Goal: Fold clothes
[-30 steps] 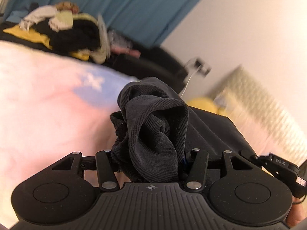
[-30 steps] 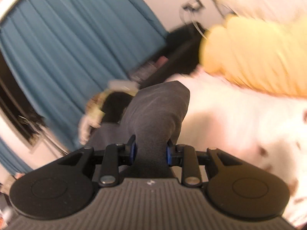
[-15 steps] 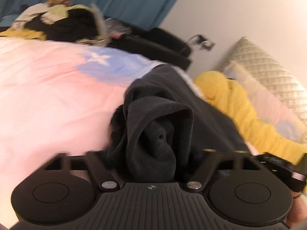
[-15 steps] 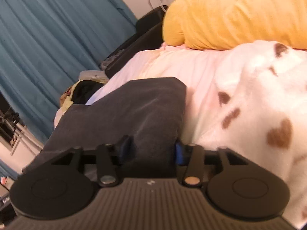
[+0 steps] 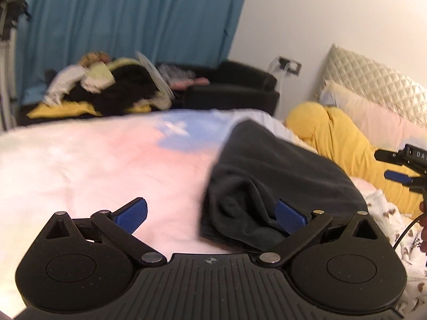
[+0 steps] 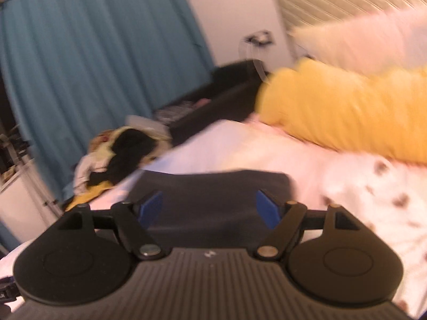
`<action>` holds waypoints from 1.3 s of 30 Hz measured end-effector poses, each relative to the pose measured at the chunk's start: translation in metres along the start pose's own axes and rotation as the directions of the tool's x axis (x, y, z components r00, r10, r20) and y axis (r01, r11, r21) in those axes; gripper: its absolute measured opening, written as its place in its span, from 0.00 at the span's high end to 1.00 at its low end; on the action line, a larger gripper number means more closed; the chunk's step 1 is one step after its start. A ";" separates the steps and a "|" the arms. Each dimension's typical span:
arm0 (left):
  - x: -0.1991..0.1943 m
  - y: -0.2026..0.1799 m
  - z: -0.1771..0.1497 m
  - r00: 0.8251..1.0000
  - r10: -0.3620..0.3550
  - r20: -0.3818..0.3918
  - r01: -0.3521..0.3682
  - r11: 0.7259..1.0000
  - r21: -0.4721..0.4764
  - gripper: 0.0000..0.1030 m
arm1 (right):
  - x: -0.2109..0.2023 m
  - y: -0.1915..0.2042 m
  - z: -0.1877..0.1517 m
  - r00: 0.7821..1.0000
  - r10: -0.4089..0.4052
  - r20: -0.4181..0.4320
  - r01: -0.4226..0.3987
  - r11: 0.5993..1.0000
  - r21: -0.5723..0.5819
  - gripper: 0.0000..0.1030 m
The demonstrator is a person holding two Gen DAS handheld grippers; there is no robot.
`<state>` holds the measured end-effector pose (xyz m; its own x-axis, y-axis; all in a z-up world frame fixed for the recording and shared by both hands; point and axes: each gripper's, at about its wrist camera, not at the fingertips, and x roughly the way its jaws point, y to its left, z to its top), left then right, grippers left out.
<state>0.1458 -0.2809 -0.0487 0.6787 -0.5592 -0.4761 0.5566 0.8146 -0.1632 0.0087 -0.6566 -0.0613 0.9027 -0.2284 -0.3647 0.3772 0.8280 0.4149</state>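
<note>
A dark grey garment (image 5: 272, 170) lies folded on the pink and blue bed cover (image 5: 93, 165). Its bunched near end sits beside my left gripper's right pad. My left gripper (image 5: 212, 213) is still opening, its blue pads far apart and pressing on nothing. In the right wrist view the same garment (image 6: 213, 194) lies flat beneath and between the spread fingers of my right gripper (image 6: 209, 206). Its jaws are opening too, and the pads stand clear of the cloth. The right gripper (image 5: 400, 165) also shows at the right edge of the left wrist view.
A heap of mixed clothes (image 5: 106, 88) lies at the back left before a teal curtain (image 5: 133, 13). A black couch (image 5: 234, 88) stands behind the bed. A yellow pillow (image 5: 344, 144), a pink pillow (image 5: 373, 112) and a heart-print white blanket (image 6: 373, 194) lie on the right.
Both grippers were shut on the dark garment and have let it go, opening wide. The garment now lies on the bed, and both grippers have drawn back from it.
</note>
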 end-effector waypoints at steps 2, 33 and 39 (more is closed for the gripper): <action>-0.026 0.010 0.006 0.999 0.031 0.034 -0.032 0.999 0.020 0.00 | -0.007 0.034 0.004 0.998 0.057 0.015 -0.056 0.997 -0.049 0.24; -0.242 0.188 -0.039 0.842 0.525 0.124 -0.489 0.840 -0.234 0.00 | -0.025 0.384 -0.134 0.816 0.542 -0.202 -0.578 0.747 -0.329 0.17; -0.231 0.193 -0.048 0.826 0.559 0.071 -0.529 0.812 -0.245 0.00 | -0.005 0.369 -0.152 0.838 0.484 -0.252 -0.543 0.788 -0.291 0.17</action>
<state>0.0735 0.0124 -0.0119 0.9060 -0.0170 -0.4230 -0.0245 0.9954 -0.0925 0.1116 -0.2715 -0.0331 0.8867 0.3384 -0.3149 -0.2530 0.9254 0.2822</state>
